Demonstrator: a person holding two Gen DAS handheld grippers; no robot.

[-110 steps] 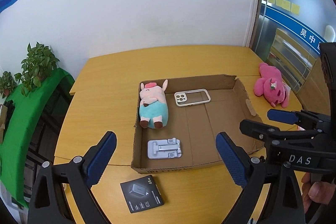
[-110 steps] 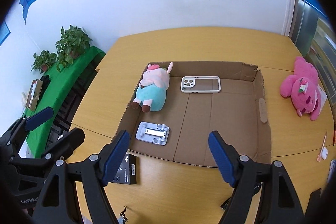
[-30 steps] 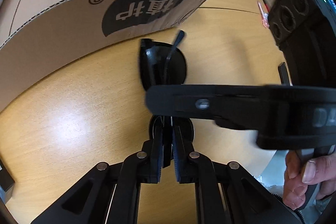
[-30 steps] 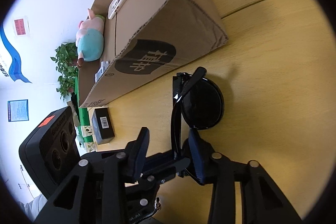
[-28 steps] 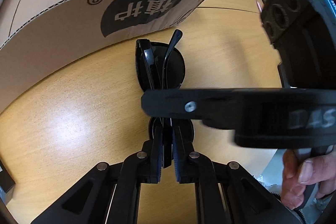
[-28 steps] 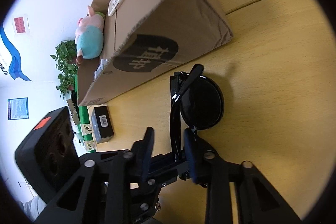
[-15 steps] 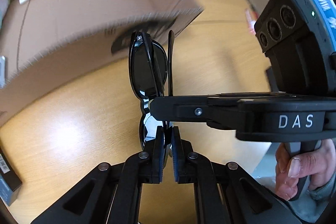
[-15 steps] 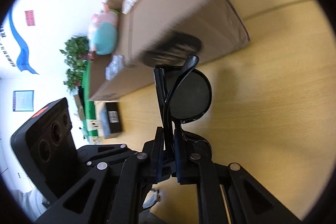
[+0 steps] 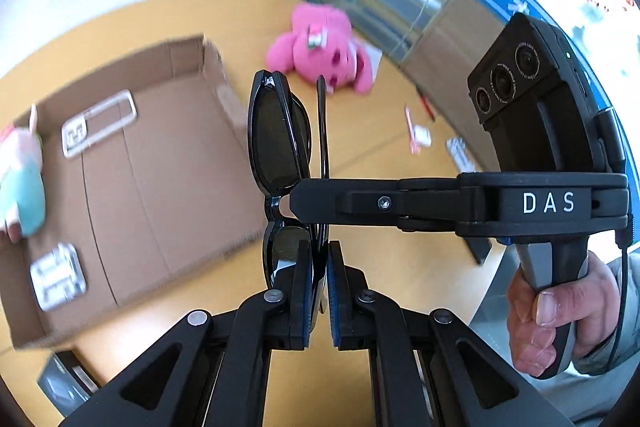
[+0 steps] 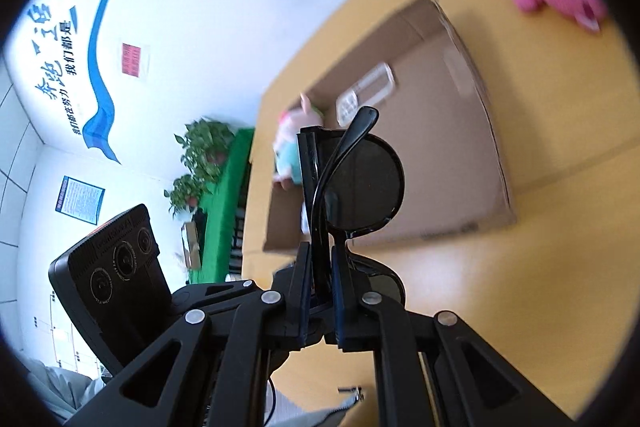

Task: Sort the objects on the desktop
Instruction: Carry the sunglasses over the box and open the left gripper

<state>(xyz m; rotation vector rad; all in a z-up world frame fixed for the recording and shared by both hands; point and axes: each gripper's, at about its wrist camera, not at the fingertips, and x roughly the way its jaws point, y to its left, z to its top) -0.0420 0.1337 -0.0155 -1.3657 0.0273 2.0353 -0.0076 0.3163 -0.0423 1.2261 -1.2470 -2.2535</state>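
- Both my claws are clamped on the same pair of black sunglasses point(image 9: 280, 147), which are folded and up in the air above the desk point(image 9: 372, 155).
- Left claw point(image 9: 318, 287): fingers squeezed nearly together on the lower lens end of the sunglasses, just a thin gap with the frame in it.
- Right claw point(image 10: 320, 291): same deal, pinched tight on the frame near the nose bridge. In the left view it reaches in sideways from the right and meets the glasses at their middle, with the "DAS" lettering on its body.
- My right hand point(image 9: 556, 323) is wrapped around that claw's handle.
- One temple arm point(image 10: 348, 143) of the sunglasses sticks up and curves over the round dark lens.
- Below and behind them is the open cardboard box point(image 9: 168, 187) sitting on the desk. Pretty blurry in both views.
- Inside the box: a white phone case point(image 9: 100, 123) near the far wall, a pig plush point(image 9: 20, 179) in a teal outfit at the left side, and a grey folding stand point(image 9: 56, 279) toward the near left corner.
- Pink plush toy point(image 9: 320, 47) lies on the desk outside the box, off past its right wall, well apart from the sunglasses.
- A small black box point(image 9: 64, 383) sits on the desk just outside the near-left corner of the cardboard box.
- Some small bits lie on the desk right of the box; too blurry to tell what they are.
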